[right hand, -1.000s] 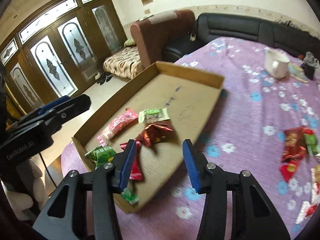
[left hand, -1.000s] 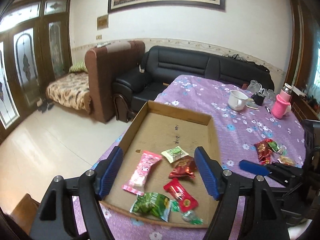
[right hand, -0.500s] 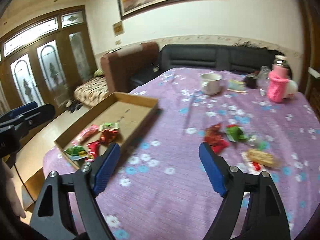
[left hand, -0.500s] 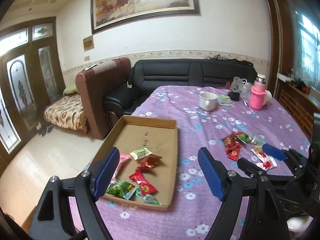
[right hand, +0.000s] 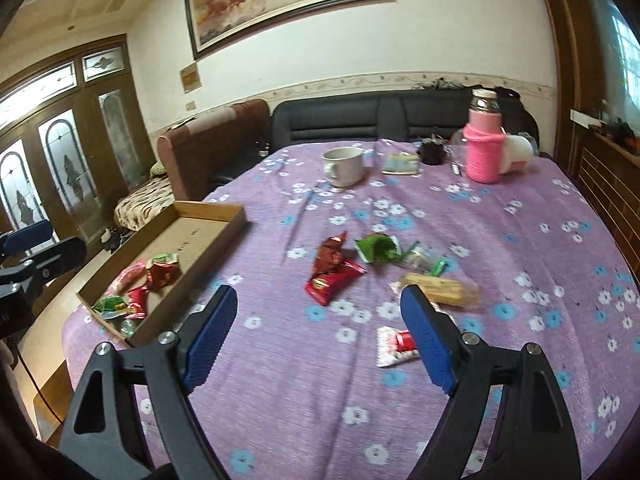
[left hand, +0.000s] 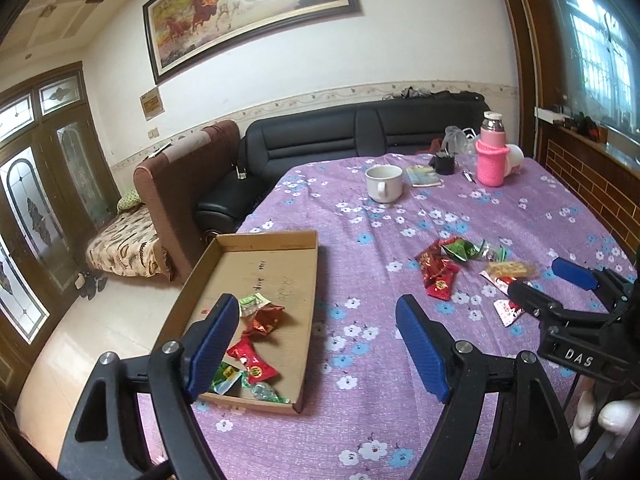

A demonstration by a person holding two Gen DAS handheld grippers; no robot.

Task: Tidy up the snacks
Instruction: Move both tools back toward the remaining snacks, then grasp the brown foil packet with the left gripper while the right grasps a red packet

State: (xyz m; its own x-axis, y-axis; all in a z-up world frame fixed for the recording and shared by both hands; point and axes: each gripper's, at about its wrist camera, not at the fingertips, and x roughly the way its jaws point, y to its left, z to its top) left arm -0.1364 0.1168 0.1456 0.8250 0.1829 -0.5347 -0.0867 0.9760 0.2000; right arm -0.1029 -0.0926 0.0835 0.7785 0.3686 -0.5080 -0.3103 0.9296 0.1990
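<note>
Both my grippers hang empty with jaws spread wide: left gripper [left hand: 316, 344], right gripper [right hand: 316, 338]. Nothing sits between either pair.

Step in hand, I judge: fetch the next loose snack for the cardboard tray [left hand: 310, 276]. Nearest to my right jaws, the white-and-red packet [right hand: 394, 346] lies just inside the right finger, touching nothing I can see. Just ahead of that finger is the tan wafer bar [right hand: 440, 289]. Ahead between the jaws lies the red packet [right hand: 334, 280], overlapping a darker red one; beyond those, the green wrapper [right hand: 376, 247].

I'd take the white-and-red packet first: it's closest, so come down straddling it and close across its narrow side. The flat film may slip on the purple floral cloth [right hand: 400, 420].

The tray sits off my left finger, already holding several snacks.

Far ahead: white mug [right hand: 343, 165], pink-sleeved flask [right hand: 483, 148]; well apart, not in the way.
</note>
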